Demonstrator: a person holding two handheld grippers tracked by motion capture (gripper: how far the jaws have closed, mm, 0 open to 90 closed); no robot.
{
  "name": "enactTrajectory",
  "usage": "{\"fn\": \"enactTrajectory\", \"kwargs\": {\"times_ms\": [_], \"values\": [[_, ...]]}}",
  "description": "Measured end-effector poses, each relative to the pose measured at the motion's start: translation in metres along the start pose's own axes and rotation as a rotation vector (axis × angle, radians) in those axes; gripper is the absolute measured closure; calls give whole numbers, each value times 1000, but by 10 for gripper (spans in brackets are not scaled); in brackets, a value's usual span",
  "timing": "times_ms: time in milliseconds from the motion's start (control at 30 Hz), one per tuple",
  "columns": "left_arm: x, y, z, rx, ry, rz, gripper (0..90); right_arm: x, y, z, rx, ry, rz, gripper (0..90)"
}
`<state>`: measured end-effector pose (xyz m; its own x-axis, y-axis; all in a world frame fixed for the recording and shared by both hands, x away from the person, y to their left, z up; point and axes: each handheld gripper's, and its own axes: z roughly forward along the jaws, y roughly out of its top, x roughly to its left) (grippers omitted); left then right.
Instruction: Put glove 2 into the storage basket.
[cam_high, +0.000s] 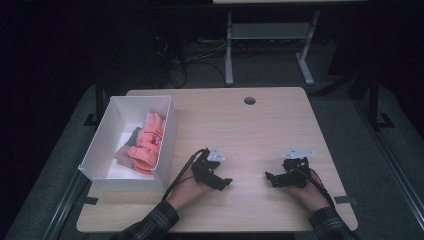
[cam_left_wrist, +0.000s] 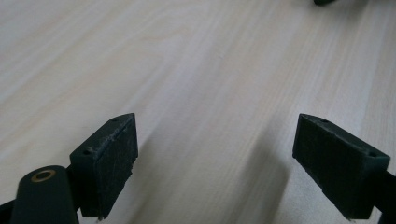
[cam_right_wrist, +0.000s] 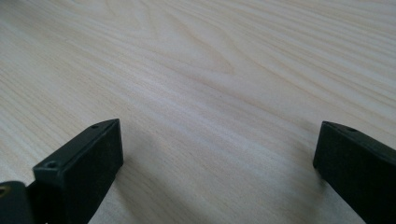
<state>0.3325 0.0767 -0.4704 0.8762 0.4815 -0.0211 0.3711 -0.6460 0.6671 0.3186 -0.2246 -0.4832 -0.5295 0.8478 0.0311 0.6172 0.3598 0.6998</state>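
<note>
Both grippers rest low over the wooden table (cam_high: 250, 135) near its front edge, held by a person's hands in plaid sleeves. My left gripper (cam_high: 223, 183) points right, toward the middle; its jaws stand wide apart over bare wood (cam_left_wrist: 215, 154) with nothing between them. My right gripper (cam_high: 270, 177) points left, facing the other one, and its jaws are also spread over bare wood (cam_right_wrist: 219, 154). A white box (cam_high: 167, 132) at the table's left holds crumpled orange-pink cloth (cam_high: 147, 142) and a darker piece (cam_high: 131, 136) beside it.
A round cable hole (cam_high: 249, 100) sits near the table's far edge. Behind the table stand a metal desk frame (cam_high: 270, 35) and cables (cam_high: 190, 57) on a dark floor. Black cables (cam_high: 182, 172) trail from the left gripper toward the front edge.
</note>
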Motion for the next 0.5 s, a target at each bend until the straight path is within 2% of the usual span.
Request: {"fn": "enactTrajectory", "kwargs": {"times_ms": [133, 200, 500], "values": [[-2, -4, 3, -25, -2, 33, 128, 0, 0, 0, 0, 0, -1, 10], [-1, -8, 4, -74, -7, 40, 127, 0, 0, 0, 0, 0, -1, 9], [-1, -9, 3, -70, -7, 38, 129, 0, 0, 0, -3, -1, -5, 10]]}}
